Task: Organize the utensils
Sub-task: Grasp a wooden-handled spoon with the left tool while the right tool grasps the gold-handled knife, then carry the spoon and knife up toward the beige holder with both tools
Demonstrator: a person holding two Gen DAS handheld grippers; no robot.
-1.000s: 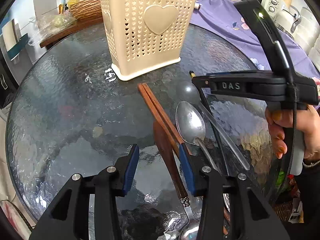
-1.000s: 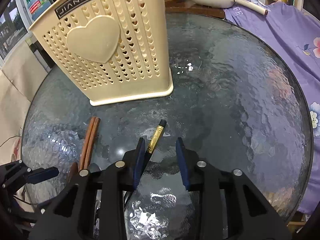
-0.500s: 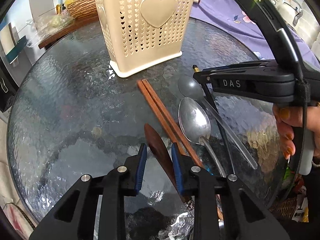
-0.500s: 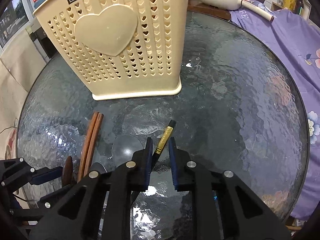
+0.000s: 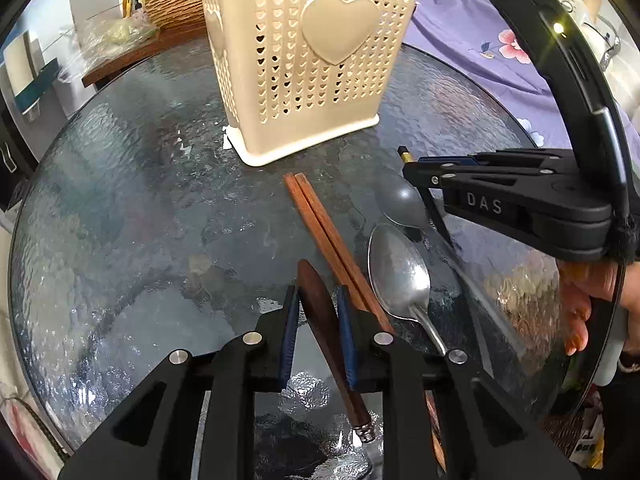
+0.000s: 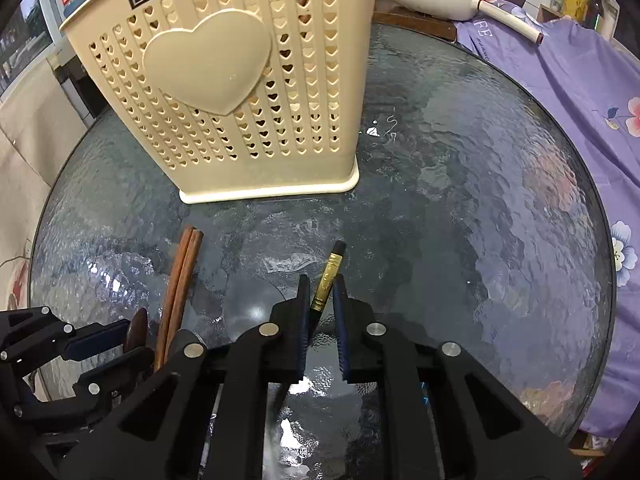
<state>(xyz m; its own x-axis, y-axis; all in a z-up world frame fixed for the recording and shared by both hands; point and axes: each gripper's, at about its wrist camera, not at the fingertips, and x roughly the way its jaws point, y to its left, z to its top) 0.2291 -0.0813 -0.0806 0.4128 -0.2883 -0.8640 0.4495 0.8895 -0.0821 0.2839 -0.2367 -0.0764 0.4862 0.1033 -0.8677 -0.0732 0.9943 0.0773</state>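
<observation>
Left gripper (image 5: pixel 316 308): blue pads narrowed onto the dark wooden handle (image 5: pixel 320 312) of a utensil lying on the worktop (image 5: pixel 132 220); metal ferrule shows behind the pads, its working end hidden below the frame.
Right gripper (image 6: pixel 321 300): pads drawn close around a black chopstick with a gold band (image 6: pixel 329 276), the tip poking forward and, in the left view, lifted clear of the glass (contact on both pads looks likely but cannot be confirmed).
Beside the grippers: pair of brown wooden chopsticks (image 5: pixel 324 232) lying together, touching the left gripper's right pad; steel spoon (image 5: pixel 396 272) just to their right, a second spoon (image 5: pixel 400 204) partly under the right gripper.
Holder: cream perforated utensil holder (image 5: pixel 308 60) with a heart emblem, upright at the far side of the worktop, near the chopstick tips.
Step in hand: securing a grip on each utensil before carrying it to the holder, by the look of it.
Doing it well: lift the wooden handle straight up so the neighbouring brown chopsticks are not dragged along; tip each piece upright above the holder's rim before letting go.
Risk: thin chopstick could pivot between the pads.
</observation>
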